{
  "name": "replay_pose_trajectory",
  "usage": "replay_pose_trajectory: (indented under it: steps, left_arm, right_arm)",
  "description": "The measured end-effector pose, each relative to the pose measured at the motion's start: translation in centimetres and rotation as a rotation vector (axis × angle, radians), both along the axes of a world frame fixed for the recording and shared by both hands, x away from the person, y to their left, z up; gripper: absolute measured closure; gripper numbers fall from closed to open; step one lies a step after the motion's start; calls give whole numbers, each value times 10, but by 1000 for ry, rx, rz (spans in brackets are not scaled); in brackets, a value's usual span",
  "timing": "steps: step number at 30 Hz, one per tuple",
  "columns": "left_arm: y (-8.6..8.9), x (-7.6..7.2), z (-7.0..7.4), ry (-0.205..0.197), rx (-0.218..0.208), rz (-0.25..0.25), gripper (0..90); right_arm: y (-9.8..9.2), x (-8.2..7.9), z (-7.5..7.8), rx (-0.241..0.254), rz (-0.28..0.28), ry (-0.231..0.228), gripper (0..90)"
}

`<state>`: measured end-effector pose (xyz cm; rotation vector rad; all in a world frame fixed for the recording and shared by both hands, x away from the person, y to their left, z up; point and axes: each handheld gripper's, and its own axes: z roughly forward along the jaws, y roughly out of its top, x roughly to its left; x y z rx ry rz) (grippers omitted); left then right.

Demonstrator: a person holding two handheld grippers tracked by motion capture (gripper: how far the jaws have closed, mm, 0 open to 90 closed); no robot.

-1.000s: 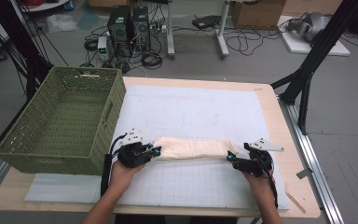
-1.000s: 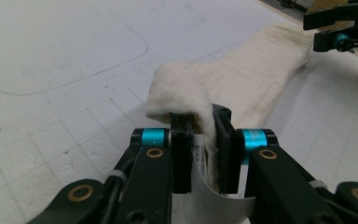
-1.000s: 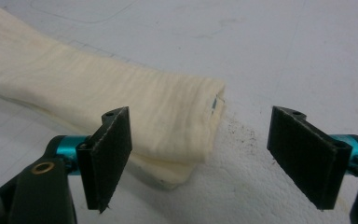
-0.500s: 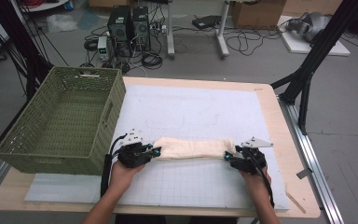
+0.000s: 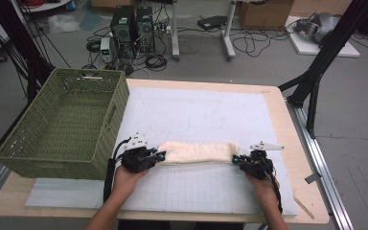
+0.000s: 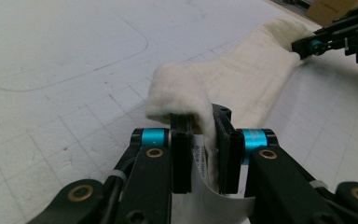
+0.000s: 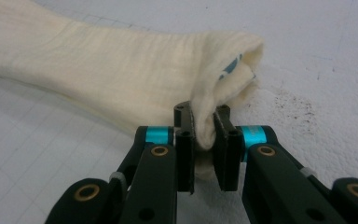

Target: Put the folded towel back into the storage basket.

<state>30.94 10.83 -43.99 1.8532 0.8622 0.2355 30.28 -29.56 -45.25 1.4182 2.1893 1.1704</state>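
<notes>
Cream cloth (image 5: pixel 199 152), folded into a long strip, lies across the gridded mat (image 5: pixel 206 187) on the worktop (image 5: pixel 278 103). Left tongs (image 5: pixel 160 155) are clamped on its left end, right tongs (image 5: pixel 235 159) on its right end. Green basket (image 5: pixel 67 122) stands beside the left hand (image 5: pixel 127 175).

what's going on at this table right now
A person holds a gripper in each hand and has a cream towel pinched at both ends. The left gripper is shut on one end, the right gripper on the other. The towel is folded into a long strip and lies stretched between them on the white mat. A green basket sits at the left of the table, and nothing is visible inside it.
</notes>
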Motion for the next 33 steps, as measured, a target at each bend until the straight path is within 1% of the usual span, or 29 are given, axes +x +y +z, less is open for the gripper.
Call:
replay_pose_trajectory:
  steps: [2, 3, 5, 7, 12, 14, 18, 20, 23, 24, 25, 26, 28, 33]
  left_arm:
    - [0, 0, 0, 1, -1, 1, 789]
    - [0, 0, 0, 1, -3, 2, 789]
    - [0, 0, 0, 1, -4, 1, 789]
    - [0, 0, 1, -1, -4, 2, 789]
    - [0, 0, 1, -2, -6, 2, 788]
    - [1, 0, 1, -2, -9, 2, 788]
    - [1, -1, 2, -6, -12, 0, 790]
    - [1, -1, 2, -14, -11, -2, 794]
    - [1, -2, 5, -27, -20, -2, 800]
    - [2, -2, 7, -39, -24, -1, 802]
    - [3, -3, 8, -43, -34, -1, 803]
    - [3, -3, 10, -46, -35, 1, 804]
    - [4, -4, 13, -52, -34, -2, 804]
    - [5, -7, 24, -79, -59, -2, 806]
  right_arm:
    - [-1, 0, 0, 3, 0, 4, 820]
    - [0, 0, 0, 1, 2, -2, 822]
    - [1, -1, 1, -13, 5, -6, 826]
    - [1, -1, 1, -15, 8, -10, 829]
    - [1, -1, 0, -4, -1, -14, 832]
    - [1, -2, 1, -10, 0, -16, 832]
    - [1, -2, 1, -7, -3, -18, 834]
    - [1, -3, 2, -11, 3, -29, 834]
    - [0, -3, 3, -7, 2, -38, 834]
    - [0, -4, 4, -7, 4, -44, 834]
    - [-1, -4, 5, -4, 3, -51, 834]
    - [-1, -5, 6, -5, 6, -58, 834]
    - [-2, -6, 8, 0, 11, -75, 834]
    - [-5, -9, 16, 15, 20, -121, 834]
